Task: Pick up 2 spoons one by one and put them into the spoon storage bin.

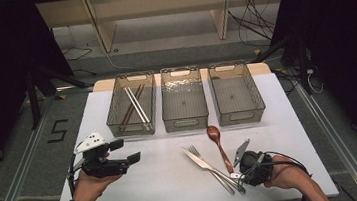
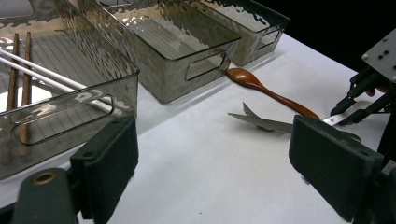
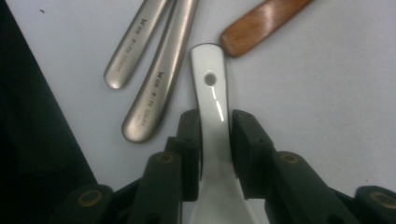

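My right gripper [image 3: 215,135] points down at the table's front right, shut on the handle of a white spoon [image 3: 212,93] that lies flat on the white table [image 1: 165,182]. Just past the jaws lie the handle ends of a metal knife [image 3: 161,79] and a fork [image 3: 135,42], along with the tip of a wooden spoon [image 3: 261,23]. In the high view the wooden spoon [image 1: 217,141] lies beside the knife [image 1: 200,161]. My left gripper [image 1: 126,151] hovers at the front left, open and holding nothing.
Three clear bins stand in a row at the back: the left bin [image 1: 112,112] holds white chopsticks [image 1: 136,105] and brown ones, while the middle bin [image 1: 186,122] and right bin [image 1: 241,116] hold nothing. The table's front edge runs just below both hands.
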`<state>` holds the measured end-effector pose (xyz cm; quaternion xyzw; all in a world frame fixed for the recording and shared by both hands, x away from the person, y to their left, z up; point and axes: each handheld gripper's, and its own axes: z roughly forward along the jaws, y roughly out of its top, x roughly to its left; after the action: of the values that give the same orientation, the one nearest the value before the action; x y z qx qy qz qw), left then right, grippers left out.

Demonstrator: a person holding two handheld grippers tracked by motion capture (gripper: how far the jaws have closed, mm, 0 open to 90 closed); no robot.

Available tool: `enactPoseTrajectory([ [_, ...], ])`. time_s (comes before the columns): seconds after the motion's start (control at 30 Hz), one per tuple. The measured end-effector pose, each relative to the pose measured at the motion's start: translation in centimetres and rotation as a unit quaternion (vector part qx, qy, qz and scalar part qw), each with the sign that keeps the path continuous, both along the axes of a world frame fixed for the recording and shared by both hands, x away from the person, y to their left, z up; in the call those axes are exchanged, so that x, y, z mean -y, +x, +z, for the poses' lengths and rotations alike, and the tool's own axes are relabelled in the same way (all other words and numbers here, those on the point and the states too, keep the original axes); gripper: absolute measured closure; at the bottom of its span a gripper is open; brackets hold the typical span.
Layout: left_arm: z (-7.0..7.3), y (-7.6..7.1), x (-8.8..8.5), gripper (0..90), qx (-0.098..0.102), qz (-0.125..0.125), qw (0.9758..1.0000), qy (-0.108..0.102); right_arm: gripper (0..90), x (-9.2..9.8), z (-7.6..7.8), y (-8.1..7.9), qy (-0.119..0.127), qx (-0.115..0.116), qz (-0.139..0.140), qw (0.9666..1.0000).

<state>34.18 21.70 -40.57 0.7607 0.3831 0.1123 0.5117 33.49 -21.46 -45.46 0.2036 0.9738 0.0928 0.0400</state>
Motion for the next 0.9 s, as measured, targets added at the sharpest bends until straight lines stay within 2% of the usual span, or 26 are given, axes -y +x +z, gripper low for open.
enactPoseTrajectory([
  [0.33, -0.1, 0.1, 0.0, 15.3, -0.003, -0.002, 1.0, 0.003, 76.1, -0.2, 0.1, -0.2, -0.009, 0.007, 0.033, 0.9994],
  [0.4, -0.1, 0.1, 0.0, 15.3, -0.003, -0.001, 1.0, 0.001, 76.2, -0.1, 0.3, -0.2, -0.007, 0.013, 0.032, 0.9994],
  [0.6, -0.1, 0.1, 0.0, 15.3, -0.003, -0.001, 1.0, 0.001, 76.5, 0.0, 0.9, 0.0, 0.019, 0.022, 0.026, 0.9992],
  [0.9, -0.1, 0.1, 0.0, 15.3, -0.003, -0.001, 1.0, 0.001, 76.5, 0.0, 2.0, 0.0, 0.049, 0.036, -0.001, 0.9981],
])
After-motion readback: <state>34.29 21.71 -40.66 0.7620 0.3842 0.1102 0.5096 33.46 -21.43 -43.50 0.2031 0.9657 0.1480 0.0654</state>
